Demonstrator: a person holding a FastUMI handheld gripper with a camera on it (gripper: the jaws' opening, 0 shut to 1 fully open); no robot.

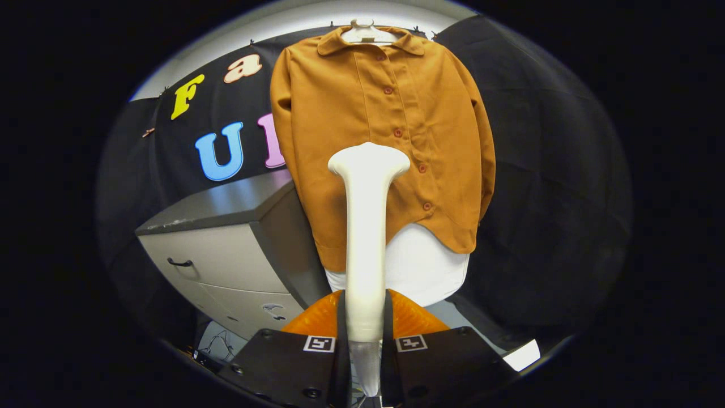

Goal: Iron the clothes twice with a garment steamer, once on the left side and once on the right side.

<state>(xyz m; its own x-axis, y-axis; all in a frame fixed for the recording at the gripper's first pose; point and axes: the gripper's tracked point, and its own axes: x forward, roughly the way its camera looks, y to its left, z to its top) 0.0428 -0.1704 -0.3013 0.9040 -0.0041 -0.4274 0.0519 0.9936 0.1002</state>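
In the gripper view, the gripper point(365, 340) has both fingers pressed against the handle of a garment steamer point(367, 238), one on each side, so the jaws stand narrow and clamped on it. The steamer's long axis runs straight ahead from between the fingers, away from the camera and toward the hanging clothes. Its handle is a smooth, slim, cream-white plastic column that flares at the far end into a wide, rounded head. The head points at the lower front of the shirt point(374, 130), close to the button line; whether it touches the fabric cannot be told.

The shirt is a mustard-brown, long-sleeved, collared piece of matte woven cloth with a row of small round buttons down its front. It hangs buttoned on a pale hanger point(367, 33) before the black cloth wall, sleeves falling along its sides and the hem curved. Under the hem shows a smooth white rounded surface point(422, 263), which seems to be a backing board.

Just beyond the fingers, behind the handle, lies an orange ribbed translucent shape point(410, 317); what it is cannot be told. Beside the shirt stands a grey cabinet point(226, 255) with a dark flat top and drawers, one carrying a thin dark curved handle point(179, 262).
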